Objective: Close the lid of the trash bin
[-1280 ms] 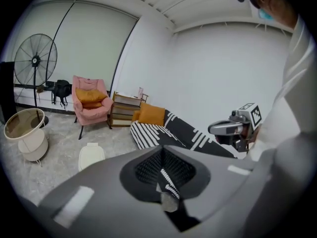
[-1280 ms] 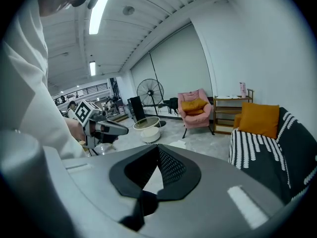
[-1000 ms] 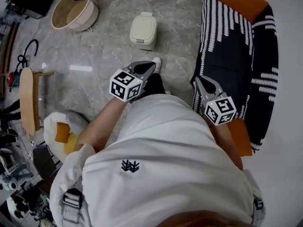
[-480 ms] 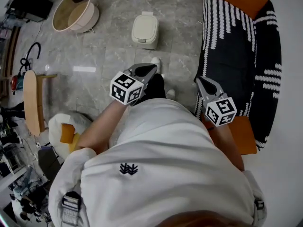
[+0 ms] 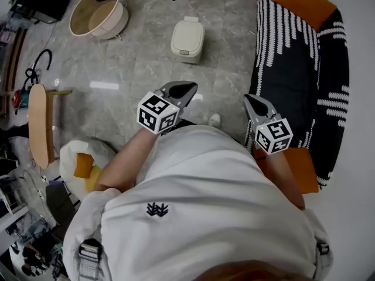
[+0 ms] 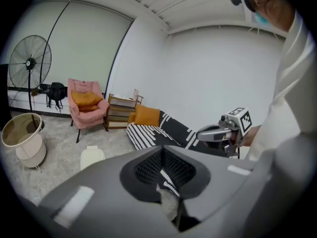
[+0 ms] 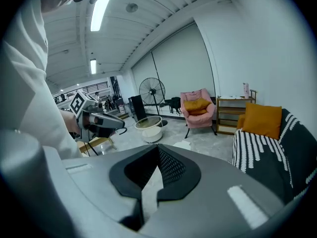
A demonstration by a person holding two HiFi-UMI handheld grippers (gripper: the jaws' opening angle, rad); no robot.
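The trash bin [image 5: 187,40] is small and cream-coloured and stands on the marble floor ahead of me. From above, its lid looks flat down on it. It also shows low on the floor in the left gripper view [image 6: 91,157] and small and far off in the right gripper view [image 7: 182,145]. My left gripper [image 5: 183,90] is held at waist height, well short of the bin, shut and empty. My right gripper [image 5: 252,103] hangs beside the sofa, also shut with nothing in it. Each gripper sees the other: the right gripper [image 6: 218,133] and the left gripper [image 7: 99,120].
A black-and-white striped sofa [image 5: 299,69] with orange cushions runs along the right. A round beige tub [image 5: 96,10] stands at the far left of the floor. A pink armchair [image 6: 86,108], a standing fan [image 6: 29,63] and a low shelf [image 6: 121,113] line the far wall.
The head view has shifted slightly, so the bin sits a little to the right and lower. Both grippers stay shut in front of the body and keep nearly the same places.
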